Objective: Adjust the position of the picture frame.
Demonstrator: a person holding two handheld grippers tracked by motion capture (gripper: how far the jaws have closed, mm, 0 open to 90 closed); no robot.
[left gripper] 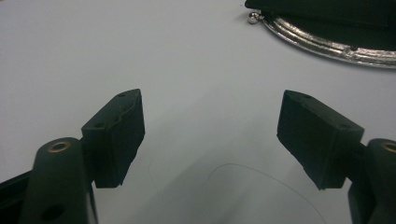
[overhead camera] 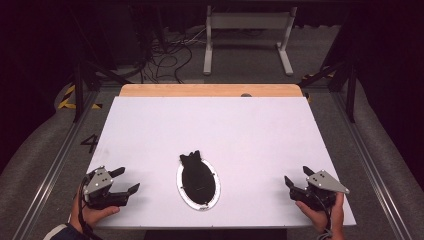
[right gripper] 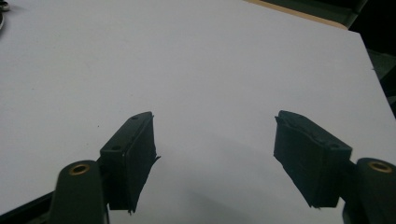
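Two grippers sit low on a white table [overhead camera: 160, 120] in the high view, one near each front corner. The left gripper [overhead camera: 126, 181] rests close to the front left edge, held by a hand [overhead camera: 90, 214], its jaws spread wide and pointing toward the middle. The right gripper [overhead camera: 297, 178] lies near the front right edge in the other hand [overhead camera: 320, 212], jaws likewise apart. Between them, near the front centre and well apart from both, lies a black purse [overhead camera: 196, 176] with an oval silver frame [overhead camera: 179, 189]. Wide bare surface stretches behind it to a wooden strip [overhead camera: 210, 90] along the far edge. Beyond, grey carpet [overhead camera: 320, 50] holds loose cables [overhead camera: 170, 55] and a white stand [overhead camera: 247, 35].

Seen from the left gripper view, the matte black fingers [left gripper: 116, 135] stand well apart over smooth white table [left gripper: 93, 46], nothing between them. At the top right, the purse's shiny metal rim [left gripper: 322, 44] curves past, ending in a small round ball clasp [left gripper: 253, 18]; dark fabric [left gripper: 327, 9] sits above it. A thin hair-like line [left gripper: 261, 173] curves on the surface.

From the right gripper view, blocky black fingers [right gripper: 130, 154] with slightly ragged pad edges are spread over plain white table [right gripper: 187, 56]. The wooden edge [right gripper: 299, 11] runs across the upper right, and the table's side edge drops off at far right.
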